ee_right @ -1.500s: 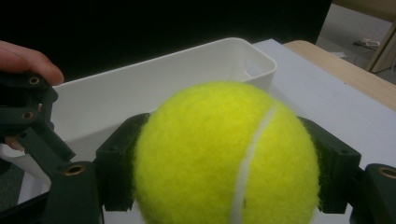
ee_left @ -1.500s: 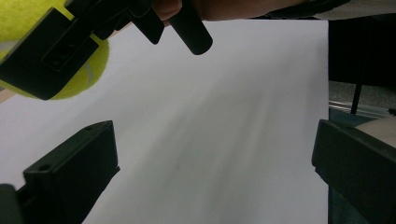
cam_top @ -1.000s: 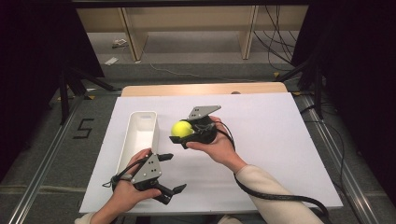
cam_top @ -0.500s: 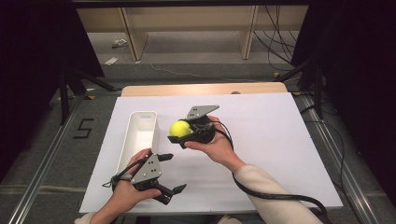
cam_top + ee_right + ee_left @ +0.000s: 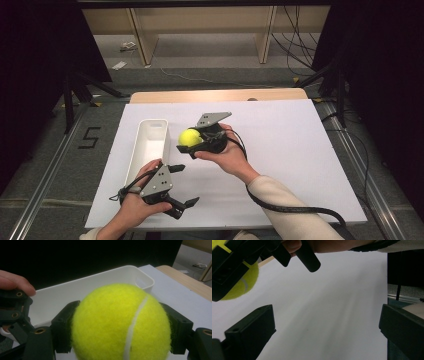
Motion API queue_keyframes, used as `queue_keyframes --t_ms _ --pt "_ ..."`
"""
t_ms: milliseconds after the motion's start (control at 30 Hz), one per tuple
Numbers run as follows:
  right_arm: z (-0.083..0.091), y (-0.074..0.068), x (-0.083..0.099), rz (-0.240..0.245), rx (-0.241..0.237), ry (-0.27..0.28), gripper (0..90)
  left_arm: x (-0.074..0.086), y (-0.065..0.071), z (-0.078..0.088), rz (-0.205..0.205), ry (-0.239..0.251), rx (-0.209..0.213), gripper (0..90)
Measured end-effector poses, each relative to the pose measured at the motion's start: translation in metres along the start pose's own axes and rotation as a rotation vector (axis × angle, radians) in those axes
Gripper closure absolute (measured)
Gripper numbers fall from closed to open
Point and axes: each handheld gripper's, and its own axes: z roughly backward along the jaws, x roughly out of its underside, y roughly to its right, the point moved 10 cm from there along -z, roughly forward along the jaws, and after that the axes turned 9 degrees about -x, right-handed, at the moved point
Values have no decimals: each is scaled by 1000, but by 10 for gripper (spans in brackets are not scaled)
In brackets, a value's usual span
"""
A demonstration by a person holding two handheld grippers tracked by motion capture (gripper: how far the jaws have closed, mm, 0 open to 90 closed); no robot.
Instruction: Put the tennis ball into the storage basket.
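Nearest, at the near left of the white board (image 5: 300,150), left gripper (image 5: 177,185) idling low over the surface, jaws spread wide and empty, hand wrapped round its body with the forearm coming in from the near edge. Farther in, right gripper (image 5: 186,142) clamped on the yellow tennis ball (image 5: 190,136), carrying it just right of the white bin (image 5: 147,145), wrist turned so the jaws point left toward it. Looks like the carry step, with the next move probably a short shift left over the bin's rim, then a release.
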Motion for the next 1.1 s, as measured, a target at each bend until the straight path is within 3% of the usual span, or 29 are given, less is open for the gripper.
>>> queue_keyframes --t_ms 1100 --pt "-6 1 -8 2 -9 1 264 1 0 0 -1 -1 1 0"
